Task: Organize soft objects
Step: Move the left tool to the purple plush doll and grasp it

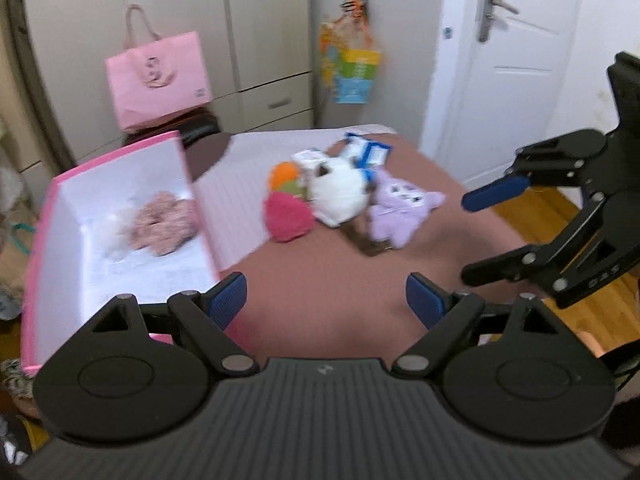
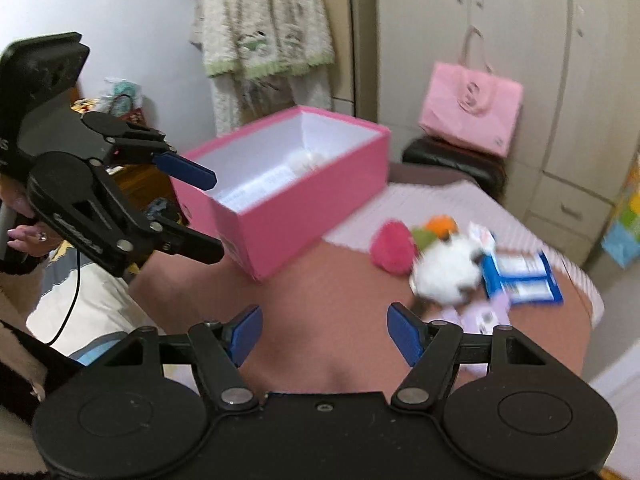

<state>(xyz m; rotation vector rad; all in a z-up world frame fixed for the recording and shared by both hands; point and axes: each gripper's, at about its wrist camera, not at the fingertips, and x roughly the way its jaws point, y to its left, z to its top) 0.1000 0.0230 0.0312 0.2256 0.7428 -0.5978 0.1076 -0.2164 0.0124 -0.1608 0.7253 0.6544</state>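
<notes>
**Risks with both grippers empty, toy pile unsorted**

The surface (image 1: 320, 272), covered in reddish-brown cloth, is seen carrying a pink box (image 1: 120, 216) at its left and a cluster of soft toys well apart from it at centre.

The pink box is noted as open-topped, with a pink fluffy item (image 1: 164, 222) already lying inside. A drop aimed short is judged likely to land on the near rim.

The white plush (image 1: 340, 196) is seen leaning against the purple plush (image 1: 396, 208) and close to the magenta plush (image 1: 286, 216); blue packets (image 1: 368, 152) lie just behind. A wide grasp could snag a neighbour or a packet.

The left gripper (image 1: 326, 300) and right gripper (image 2: 324, 332) are both spread wide, jaws holding nothing. Both views are blurred, so misjudged aim is a risk.
</notes>
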